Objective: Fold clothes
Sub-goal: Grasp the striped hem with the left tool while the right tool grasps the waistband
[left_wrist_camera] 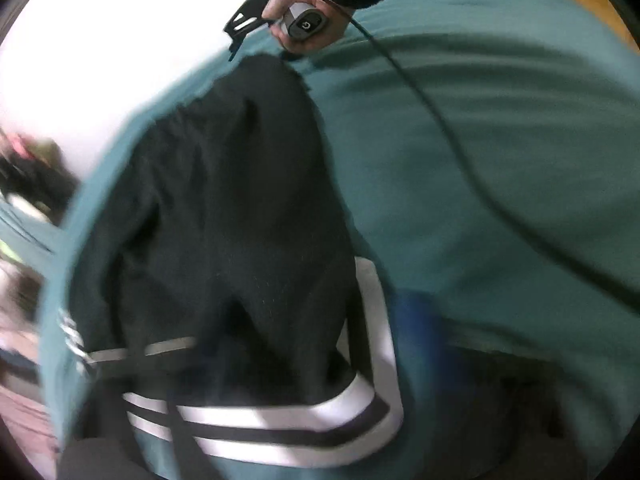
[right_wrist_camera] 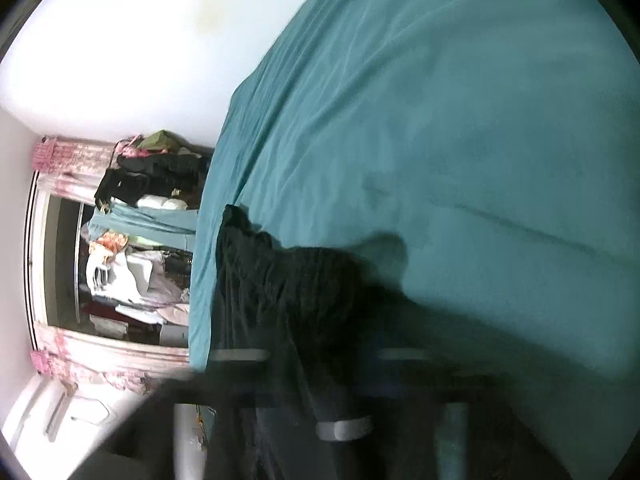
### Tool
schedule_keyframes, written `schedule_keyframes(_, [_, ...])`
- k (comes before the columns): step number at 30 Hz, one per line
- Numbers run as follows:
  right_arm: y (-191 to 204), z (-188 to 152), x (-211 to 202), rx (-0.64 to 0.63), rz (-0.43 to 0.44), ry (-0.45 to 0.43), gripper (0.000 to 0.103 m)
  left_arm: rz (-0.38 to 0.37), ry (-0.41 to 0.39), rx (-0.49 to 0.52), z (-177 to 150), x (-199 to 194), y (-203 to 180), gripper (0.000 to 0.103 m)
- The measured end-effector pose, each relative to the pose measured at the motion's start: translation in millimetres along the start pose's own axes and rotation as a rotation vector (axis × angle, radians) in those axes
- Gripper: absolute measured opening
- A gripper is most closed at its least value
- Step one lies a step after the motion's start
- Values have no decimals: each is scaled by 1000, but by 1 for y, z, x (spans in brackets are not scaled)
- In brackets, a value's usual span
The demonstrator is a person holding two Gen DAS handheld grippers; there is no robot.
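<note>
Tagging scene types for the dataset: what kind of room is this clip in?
Most likely a bedroom. A teal sheet covers a wide, bed-like surface where the black garment is being handled. The right wrist view shows a window with pink curtains and piled clothes beside it.

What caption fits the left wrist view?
Black garment with white stripes spread over a teal bedsheet, the right tool at its far edge.

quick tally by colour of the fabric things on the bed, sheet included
black garment: 1
teal bed sheet: 1
total: 2
The pile of clothes past the bed is too jumbled to count.
</note>
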State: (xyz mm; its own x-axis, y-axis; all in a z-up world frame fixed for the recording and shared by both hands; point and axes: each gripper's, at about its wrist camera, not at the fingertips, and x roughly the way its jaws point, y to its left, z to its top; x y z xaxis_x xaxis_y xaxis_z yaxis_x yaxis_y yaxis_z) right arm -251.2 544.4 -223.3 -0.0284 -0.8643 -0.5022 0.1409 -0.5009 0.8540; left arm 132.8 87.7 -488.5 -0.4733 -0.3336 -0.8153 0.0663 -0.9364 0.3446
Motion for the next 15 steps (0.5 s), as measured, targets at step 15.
schedule_keyframes(15, [125, -6, -21, 37, -50, -191, 8, 139, -91, -280, -12, -36, 228, 12])
